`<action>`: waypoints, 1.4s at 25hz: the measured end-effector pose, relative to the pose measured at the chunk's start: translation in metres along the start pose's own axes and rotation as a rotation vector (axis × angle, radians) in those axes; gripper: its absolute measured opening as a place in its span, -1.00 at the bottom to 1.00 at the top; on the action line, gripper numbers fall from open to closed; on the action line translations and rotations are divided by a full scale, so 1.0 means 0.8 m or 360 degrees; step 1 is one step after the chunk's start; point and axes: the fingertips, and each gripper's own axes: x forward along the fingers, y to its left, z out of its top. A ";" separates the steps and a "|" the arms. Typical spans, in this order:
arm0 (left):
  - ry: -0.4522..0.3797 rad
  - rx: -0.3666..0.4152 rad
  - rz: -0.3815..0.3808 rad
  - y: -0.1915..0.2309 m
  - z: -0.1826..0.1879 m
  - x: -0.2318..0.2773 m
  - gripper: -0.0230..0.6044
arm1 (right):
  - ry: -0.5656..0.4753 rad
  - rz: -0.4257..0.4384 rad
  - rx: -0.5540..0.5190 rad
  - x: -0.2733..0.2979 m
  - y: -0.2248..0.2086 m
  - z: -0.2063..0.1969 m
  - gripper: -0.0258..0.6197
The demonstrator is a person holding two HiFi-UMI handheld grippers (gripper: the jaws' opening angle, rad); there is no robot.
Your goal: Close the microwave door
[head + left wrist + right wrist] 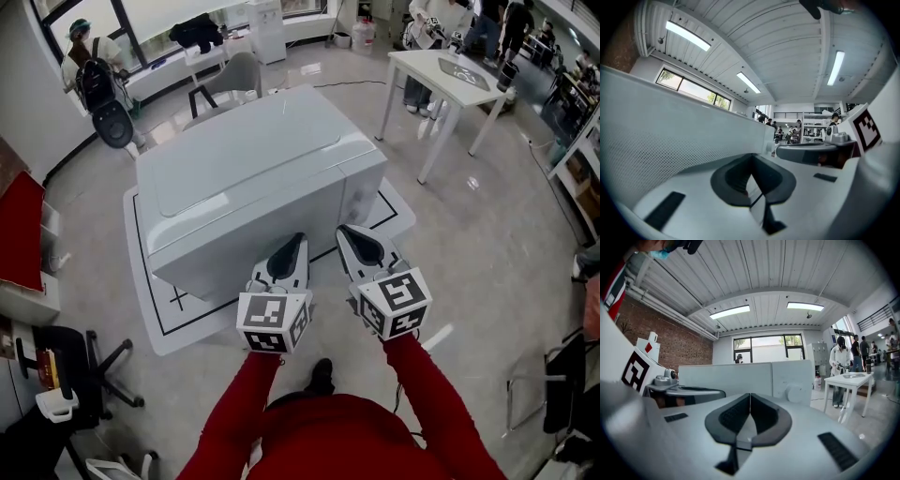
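We see the white microwave [253, 178] on a floor mat [155, 328] edged with a black line, at 12 o'clock from both tools; its door [724, 379] lies flat against the front, level with the control panel and its round knob [793, 393]. The left gripper [298, 240] and right gripper [345, 232] point at that front side by side; each has its jaws pressed together with nothing between them. The only print we can make out is the black-and-white square patterns on the marker cubes [273, 321]; no brand is legible on the oven. In the left gripper view the door's dotted mesh fills the 9 o'clock side — whether the tip touches it, we cannot tell. A white table [441, 70] stands at 2 o'clock, partly cut off.
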 end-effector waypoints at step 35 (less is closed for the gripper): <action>-0.0044 0.0071 -0.0265 -0.050 -0.021 -0.135 -0.90 | -0.0049 0.0016 0.0130 -0.167 0.033 -0.039 -0.88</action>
